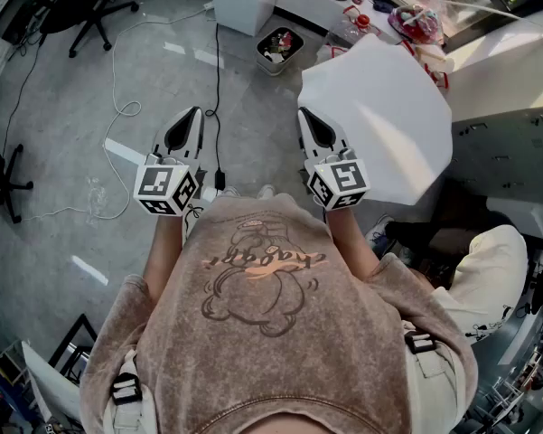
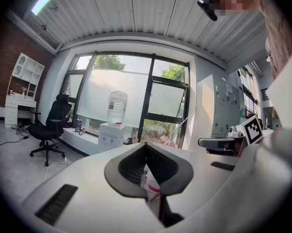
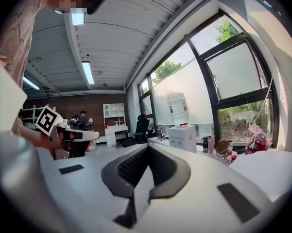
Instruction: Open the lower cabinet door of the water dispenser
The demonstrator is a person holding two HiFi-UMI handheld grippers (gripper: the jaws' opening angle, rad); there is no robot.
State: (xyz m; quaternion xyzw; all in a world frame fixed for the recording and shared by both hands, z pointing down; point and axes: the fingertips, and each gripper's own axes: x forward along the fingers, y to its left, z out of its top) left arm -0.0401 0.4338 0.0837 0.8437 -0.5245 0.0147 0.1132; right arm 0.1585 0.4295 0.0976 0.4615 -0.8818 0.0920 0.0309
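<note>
Shirt [image 1: 262, 333]: script print unreadable | left claw [image 2: 146, 147]: closed, empty | right claw [image 3: 146, 148]: closed (empty) | water dispenser [image 3: 183, 137]: label illegible

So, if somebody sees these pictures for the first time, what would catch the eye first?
Most likely the two tongs in the head view: the left tongs and the right tongs are held side by side above the grey floor, both shut and empty. After that, the water dispenser with its bottle on top, standing by the window, well ahead of both.
</note>
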